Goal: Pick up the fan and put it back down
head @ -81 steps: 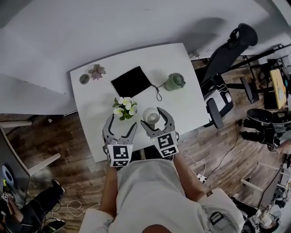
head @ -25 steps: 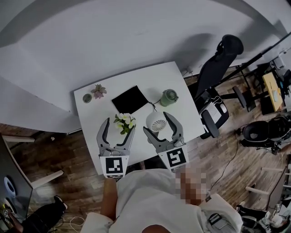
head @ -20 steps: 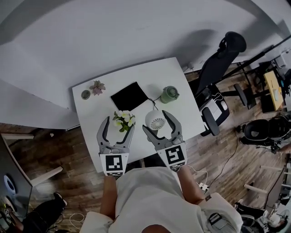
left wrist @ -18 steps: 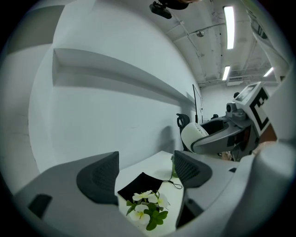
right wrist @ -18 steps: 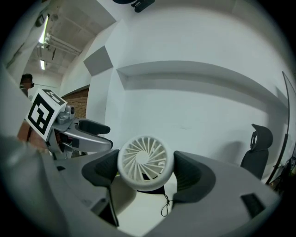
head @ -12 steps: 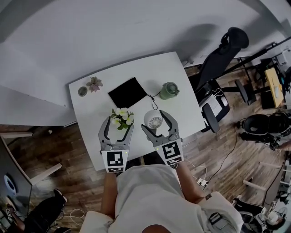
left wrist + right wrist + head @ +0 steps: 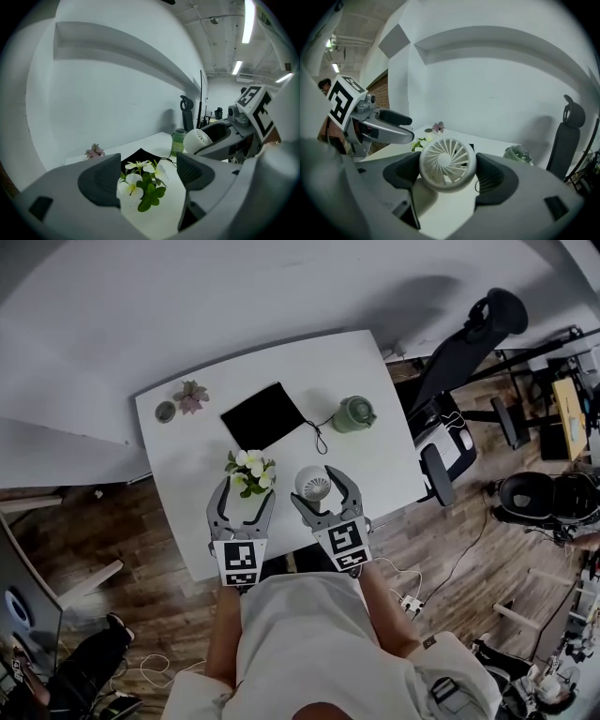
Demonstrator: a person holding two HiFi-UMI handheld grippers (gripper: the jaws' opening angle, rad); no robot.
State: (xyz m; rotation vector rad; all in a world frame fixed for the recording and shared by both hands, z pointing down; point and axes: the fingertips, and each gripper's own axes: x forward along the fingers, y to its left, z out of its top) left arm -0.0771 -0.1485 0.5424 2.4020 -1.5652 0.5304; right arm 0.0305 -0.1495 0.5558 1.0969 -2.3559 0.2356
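The white fan (image 7: 314, 484) is pinched between the right gripper's (image 7: 316, 493) jaws, over the near part of the white table (image 7: 384, 465). Flowers (image 7: 248, 470) stand at the fan's 9 o'clock. The left gripper (image 7: 246, 501) grips nothing. Its jaws have just been closing a bit, with the flowers at their 12 o'clock.

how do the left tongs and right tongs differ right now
Grip: the right tongs are shut on the white fan; the left tongs hold nothing, jaws apart, having just closed a little. In front: white flowers show through the left tongs' gap, unpressed; the fan fills the right tongs' gap. Both are grey and reach over the near edge of the table.
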